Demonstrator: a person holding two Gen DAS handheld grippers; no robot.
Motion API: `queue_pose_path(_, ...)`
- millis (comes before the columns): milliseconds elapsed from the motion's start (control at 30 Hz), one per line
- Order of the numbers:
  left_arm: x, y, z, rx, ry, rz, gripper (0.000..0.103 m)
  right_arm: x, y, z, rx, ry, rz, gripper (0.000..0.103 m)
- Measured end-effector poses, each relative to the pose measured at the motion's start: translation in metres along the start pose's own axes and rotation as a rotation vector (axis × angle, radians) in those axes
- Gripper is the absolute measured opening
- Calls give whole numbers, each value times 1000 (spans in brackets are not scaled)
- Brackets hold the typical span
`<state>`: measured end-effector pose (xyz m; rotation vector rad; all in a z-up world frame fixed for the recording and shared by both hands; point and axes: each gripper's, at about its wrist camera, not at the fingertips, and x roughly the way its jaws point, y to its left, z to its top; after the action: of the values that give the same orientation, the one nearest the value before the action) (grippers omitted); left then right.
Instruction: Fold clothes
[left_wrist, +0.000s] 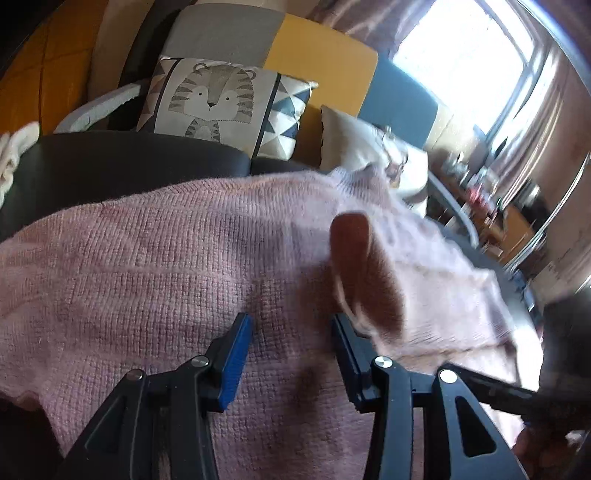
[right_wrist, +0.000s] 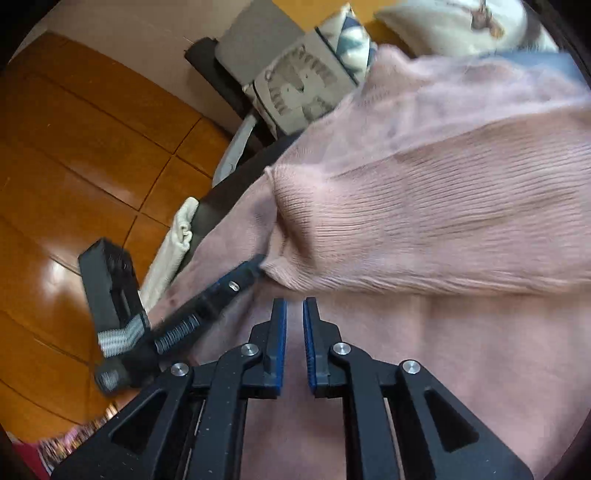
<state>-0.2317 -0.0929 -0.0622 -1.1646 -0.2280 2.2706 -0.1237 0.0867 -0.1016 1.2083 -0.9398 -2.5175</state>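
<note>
Left tongs (left_wrist: 291, 332) apart over pink sweater (left_wrist: 147, 266), gripping nothing; right tongs (right_wrist: 294, 314) nearly together, empty, sleeve (right_wrist: 424, 229) just ahead. Sleeve fold-in underway; next likely needs flattening, then hem grab.

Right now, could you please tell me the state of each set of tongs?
Left tongs: open, over the pink sweater, gripping nothing.
Right tongs: nearly closed, a narrow gap left, nothing visibly between them.
</note>
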Motion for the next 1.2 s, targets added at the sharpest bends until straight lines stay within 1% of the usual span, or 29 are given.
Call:
queue_pose_path(33, -5, 1, 1, -19, -22, -1, 45, -12, -4, -3, -18, -16, -33, 10)
queue_pose_path(167, -25, -10, 11, -53, -120, -27, 45, -54, -24, -2, -97, -97, -262, 10)
queue_pose_path(233, -14, -30, 19, 6, -86, -31, 45, -65, -34, 0, -102, -123, -365, 10)
queue_pose_path(267, -9, -41, 21, 43, -73, -15, 45, -69, -39, 3, -91, -133, -386, 10)
queue_pose_path(333, 2, -61, 26, 116, -48, 19, 45, -76, -47, 12, -71, -168, -390, 10)
queue_pose_path(367, 11, -70, 27, 149, -27, 58, 45, -78, -50, 18, -74, -185, -412, 10)
queue_pose_path(400, 17, -75, 28, 158, -8, 68, 45, -78, -51, 22, -83, -192, -440, 10)
queue_pose_path(433, 24, -79, 28, 165, 11, 76, 45, -77, -54, 25, -100, -191, -486, 10)
queue_pose_path(500, 34, -82, 27, 153, 44, 62, 45, -72, -58, 30, -138, -187, -590, 10)
queue_pose_path(567, 42, -82, 24, 150, 67, 60, 45, -62, -68, 31, -141, -163, -667, 10)
queue_pose_path(633, 50, -82, 21, 158, 94, 68, 45, -64, -75, 28, -124, -172, -657, 11)
queue_pose_path(700, 53, -82, 17, 170, 97, 79, 45, -69, -83, 24, -105, -186, -636, 11)
queue_pose_path(833, 54, -83, 17, 163, 83, 37, 45, -73, -90, 21, -89, -200, -618, 12)
queue_pose_path(900, 57, -84, 18, 160, 94, 45, 44, -73, -89, 21, -92, -201, -622, 12)
queue_pose_path(967, 57, -87, 17, 187, 93, 76, 37, -71, -87, 23, -95, -202, -629, 12)
queue_pose_path(1000, 56, -89, 17, 201, 92, 88, 30, -71, -86, 23, -97, -202, -631, 12)
queue_pose_path(1033, 55, -90, 18, 216, 90, 100, 16, -71, -85, 22, -98, -203, -633, 12)
queue_pose_path(1067, 54, -92, 18, 230, 88, 111, 11, -71, -85, 22, -100, -203, -634, 12)
queue_pose_path(1133, 52, -95, 18, 259, 84, 135, 10, -70, -85, 21, -102, -204, -637, 12)
queue_pose_path(1200, 48, -93, 20, 263, 77, 128, 7, -70, -85, 21, -103, -204, -639, 12)
